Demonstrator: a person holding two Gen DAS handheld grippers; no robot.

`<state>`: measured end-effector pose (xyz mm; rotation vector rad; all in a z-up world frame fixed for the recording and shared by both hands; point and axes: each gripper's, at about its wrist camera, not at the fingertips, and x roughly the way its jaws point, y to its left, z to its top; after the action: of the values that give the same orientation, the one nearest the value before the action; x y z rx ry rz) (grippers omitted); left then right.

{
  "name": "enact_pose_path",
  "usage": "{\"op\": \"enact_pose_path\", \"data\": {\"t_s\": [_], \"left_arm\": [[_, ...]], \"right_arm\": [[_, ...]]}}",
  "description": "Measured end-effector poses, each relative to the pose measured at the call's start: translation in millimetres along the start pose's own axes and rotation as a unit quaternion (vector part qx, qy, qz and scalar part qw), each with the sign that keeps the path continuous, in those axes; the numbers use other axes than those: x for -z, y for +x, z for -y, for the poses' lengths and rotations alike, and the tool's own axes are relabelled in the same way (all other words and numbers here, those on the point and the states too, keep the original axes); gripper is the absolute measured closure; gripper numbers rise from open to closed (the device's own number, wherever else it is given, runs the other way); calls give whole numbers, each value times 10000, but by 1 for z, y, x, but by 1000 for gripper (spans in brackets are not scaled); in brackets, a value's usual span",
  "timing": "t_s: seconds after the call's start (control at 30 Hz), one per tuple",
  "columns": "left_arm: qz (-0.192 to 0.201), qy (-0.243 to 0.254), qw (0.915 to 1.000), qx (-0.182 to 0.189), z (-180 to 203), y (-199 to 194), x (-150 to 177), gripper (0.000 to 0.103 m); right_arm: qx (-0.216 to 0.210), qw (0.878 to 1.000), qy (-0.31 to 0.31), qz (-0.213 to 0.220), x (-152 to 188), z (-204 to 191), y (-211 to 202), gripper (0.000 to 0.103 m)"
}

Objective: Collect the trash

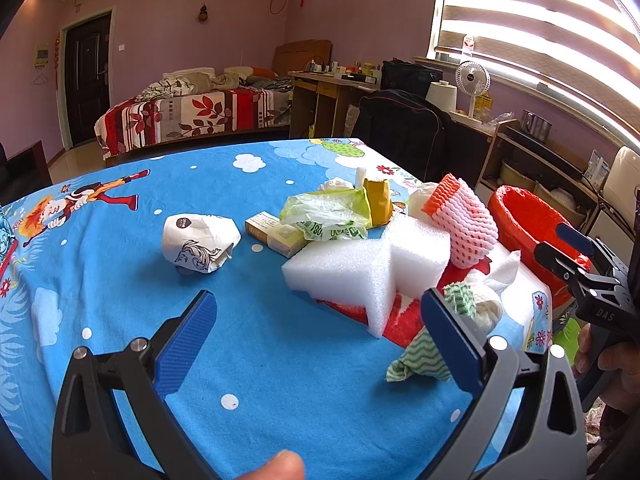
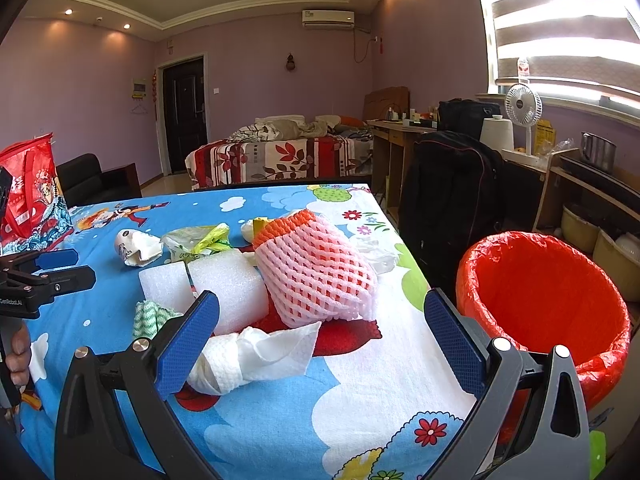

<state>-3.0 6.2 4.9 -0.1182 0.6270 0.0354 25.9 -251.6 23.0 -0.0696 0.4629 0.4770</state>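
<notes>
We are holding both grippers wide apart and empty, so either can drop straight onto a piece. The left gripper (image 1: pixel 318 344) is sitting low centre in its frame, aiming at the foam (image 1: pixel 360 268) in the middle, with the rag (image 1: pixel 424 356) touching its right pad. The right gripper (image 2: pixel 320 340) is hovering over the tissue (image 2: pixel 256 354), which is lying just ahead of its left pad, probably our nearest pick. Behind it, the net sleeve (image 2: pixel 316 270) is leaning on the foam, and the cup (image 1: pixel 198 242) is lying apart at centre left. The bin (image 2: pixel 540 292) is waiting at right, just past the table (image 2: pixel 360 400) edge, mouth open, so drops need only 1 short swing. We are seeing bare cloth at lower left, roomy; the right edge is crowded.
</notes>
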Motion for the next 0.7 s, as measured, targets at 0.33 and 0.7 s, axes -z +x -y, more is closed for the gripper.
{"op": "enact_pose_path", "data": {"t_s": [0.33, 0.7], "left_arm": [[3, -4, 10000, -5, 0, 0, 0, 4], [-17, 2, 10000, 14, 1, 0, 1, 4]], "right_arm": [[-10, 10000, 0, -7, 0, -1, 1, 7], [-503, 9965, 119, -664, 10, -9, 21, 7]]}}
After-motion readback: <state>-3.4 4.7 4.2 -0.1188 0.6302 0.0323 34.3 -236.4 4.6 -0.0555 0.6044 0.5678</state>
